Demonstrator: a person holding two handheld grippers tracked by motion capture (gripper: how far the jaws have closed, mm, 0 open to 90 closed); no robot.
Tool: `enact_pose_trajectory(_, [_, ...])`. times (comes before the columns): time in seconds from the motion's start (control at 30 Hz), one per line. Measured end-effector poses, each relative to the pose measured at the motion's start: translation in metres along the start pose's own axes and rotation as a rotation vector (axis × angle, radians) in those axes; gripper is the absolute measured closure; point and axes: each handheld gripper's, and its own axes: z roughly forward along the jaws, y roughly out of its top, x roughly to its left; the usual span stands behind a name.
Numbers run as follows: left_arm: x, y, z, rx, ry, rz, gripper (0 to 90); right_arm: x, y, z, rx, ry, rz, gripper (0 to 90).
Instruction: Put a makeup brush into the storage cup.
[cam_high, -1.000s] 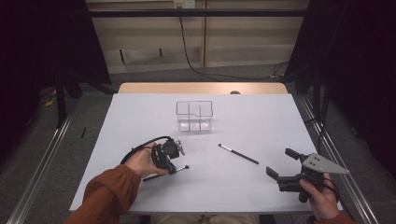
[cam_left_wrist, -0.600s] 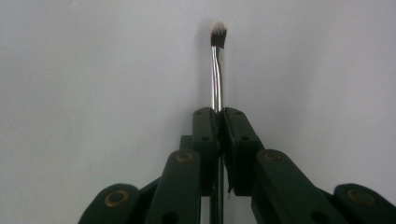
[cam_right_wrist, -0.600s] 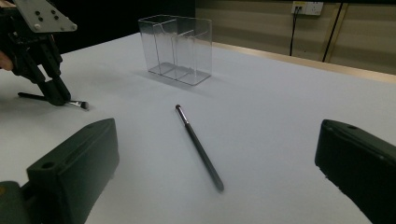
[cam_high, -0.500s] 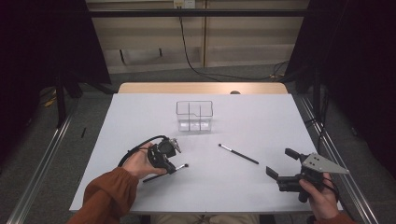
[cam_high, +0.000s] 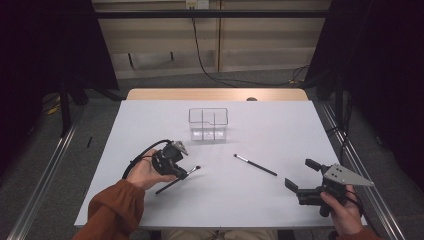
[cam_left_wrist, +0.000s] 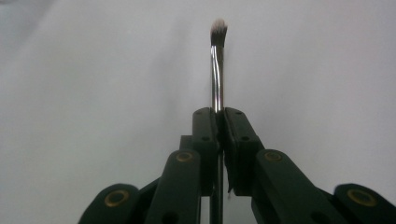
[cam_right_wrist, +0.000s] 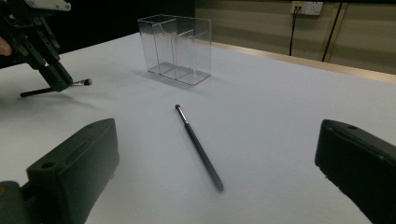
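Clear organizer (cam_high: 208, 124) at the table's (cam_high: 280, 210) far middle — one brush (cam_high: 176, 180) front-left, another brush (cam_high: 255, 165) front-right.

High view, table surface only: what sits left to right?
Left tool clamped on a makeup brush → clear divided organizer → second brush lying loose → right tool, jaws wide open.

No legible text, label, brand, number or sign was found on any item or surface.
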Motion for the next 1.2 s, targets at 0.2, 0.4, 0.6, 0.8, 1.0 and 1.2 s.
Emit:
enact_pose_trajectory(0.2, [0.006, -0.003, -0.016, -0.102, 0.022, -0.015, 84.0, 0.0, 0.0, 0.0, 0.0, 0.0, 0.001, 0.0])
enact_pose_trajectory(0.4, [0.007, -0.003, -0.021, -0.16, 0.022, -0.042, 84.0, 0.0, 0.0, 0.0, 0.001, 0.001, 0.0, 0.0])
enact_pose_trajectory(0.6, [0.007, -0.004, -0.024, -0.213, 0.028, -0.054, 84.1, 0.0, 0.0, 0.0, 0.001, 0.0, 0.0, 0.0])
enact_pose_trajectory(0.8, [0.01, -0.005, -0.031, -0.295, 0.045, -0.073, 84.1, 0.0, 0.0, 0.0, 0.0, 0.0, 0.0, 0.0])
enact_pose_trajectory(1.0, [0.012, -0.008, -0.038, -0.372, 0.066, -0.095, 84.1, 0.0, 0.0, 0.0, 0.0, -0.001, 0.001, 0.0])
enact_pose_trajectory(1.2, [0.013, -0.01, -0.044, -0.438, 0.084, -0.108, 84.1, 0.0, 0.0, 0.0, 0.001, 0.0, 0.0, 0.0])
